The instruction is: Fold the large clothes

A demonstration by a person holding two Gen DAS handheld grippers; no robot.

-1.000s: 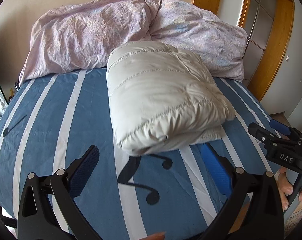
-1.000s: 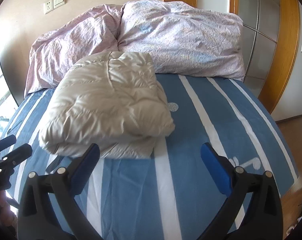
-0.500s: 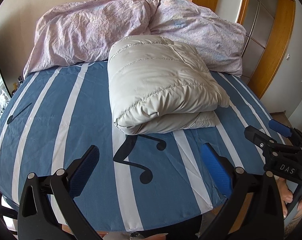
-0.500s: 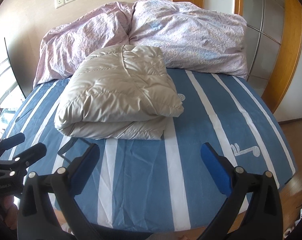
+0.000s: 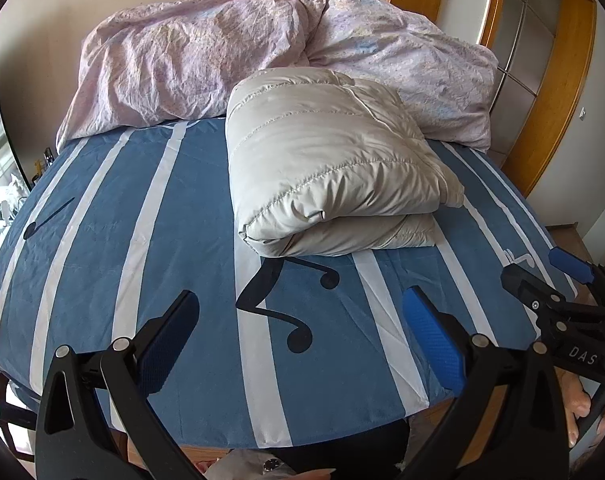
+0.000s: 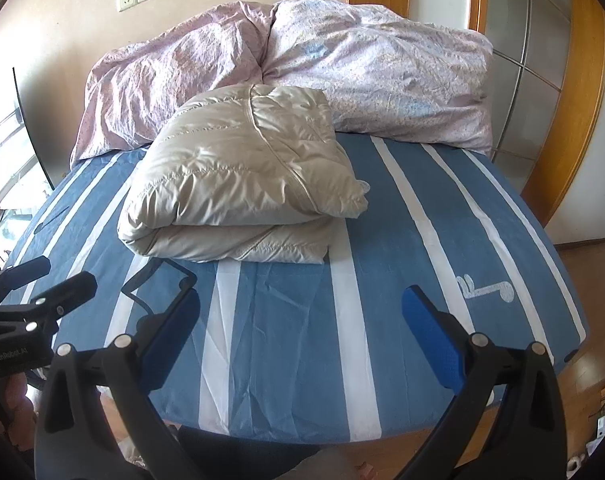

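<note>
Pale grey quilted fabric was seen gathered into a thick, squarish bundle: the jacket (image 5: 330,168) lay folded over on itself on the bed (image 5: 142,208), its far side touching the crumpled pink duvet (image 5: 190,60) heaped against the wall. The folding was judged to be essentially done, since two padded layers were stacked with the rounded fold turned toward the cameras and no sleeve or hem was left trailing (whether anything was tucked loosely underneath could not be told). At most a squaring of the lower layer, which stuck out slightly on the right side, was thought to be left. The left gripper (image 5: 298,332) was held over the near edge of the bed with its jaws wide apart and nothing between them, and the right gripper (image 6: 302,332) was likewise held with jaws spread and empty, well apart from the jacket. A broad strip of striped blue sheet (image 6: 286,320) was left bare between the bundle and the near edge, and more lay open to either side, so room for reaching in was judged ample; the wooden cupboard frame (image 6: 582,120) stood just beside the far right corner.
</note>
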